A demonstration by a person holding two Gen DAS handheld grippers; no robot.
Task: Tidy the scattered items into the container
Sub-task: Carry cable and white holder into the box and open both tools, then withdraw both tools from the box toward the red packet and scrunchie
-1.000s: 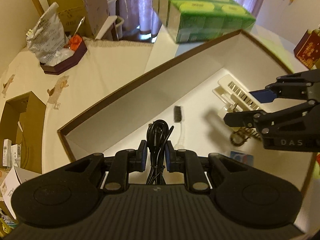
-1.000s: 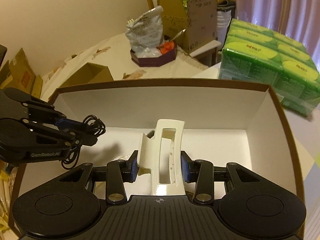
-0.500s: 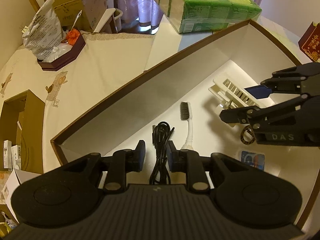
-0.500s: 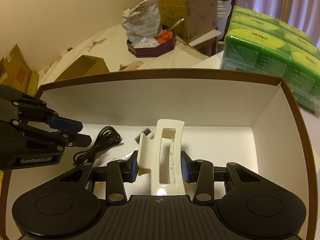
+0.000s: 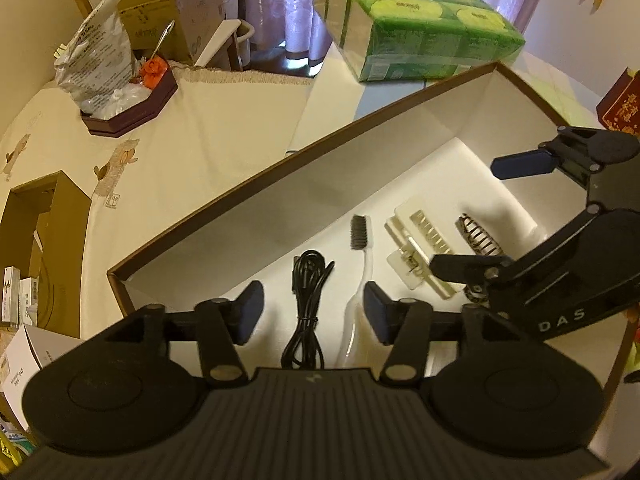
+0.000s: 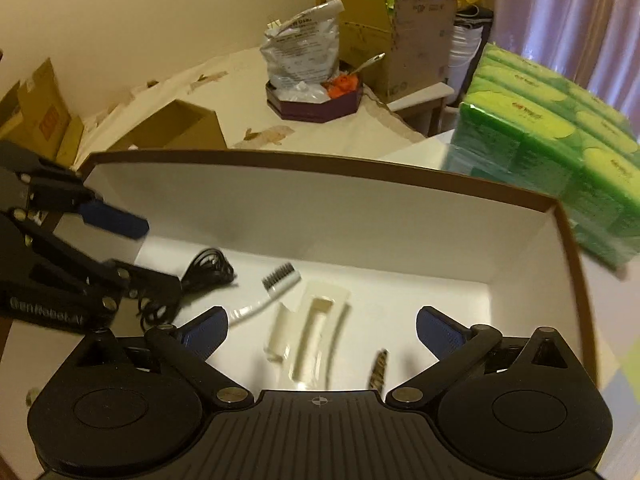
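Now both pairs of tongs are standing wide apart and gripping nothing, where a second ago each was clamped on an item: the left tongs (image 5: pixel 313 312) on the black cable and the right tongs (image 6: pixel 322 330) on the cream hair clip. Both items are now lying on the white floor of the box (image 5: pixel 304 200), so two more pieces are counting as tidied, and I judge the hands are lifting clear to look for anything remaining outside.

Going from largest to smallest inside the box: the hair clip (image 5: pixel 422 252) is resting flat right of centre, its long axis running from the near right toward the far left, teeth side facing the right wall. In the right wrist view it is blurred, so its exact pose there is hard to tell. The cable (image 5: pixel 306 304), bundled in a long loop, is lying just left of the toothbrush, its long axis running near to far, the looped end pointing at the far wall. The toothbrush (image 5: pixel 362 264) is lying between cable and clip, bristle head pointing far, handle near. A small patterned clip (image 5: pixel 478 236) is sitting just right of the cream one, partly hidden by the right tongs.
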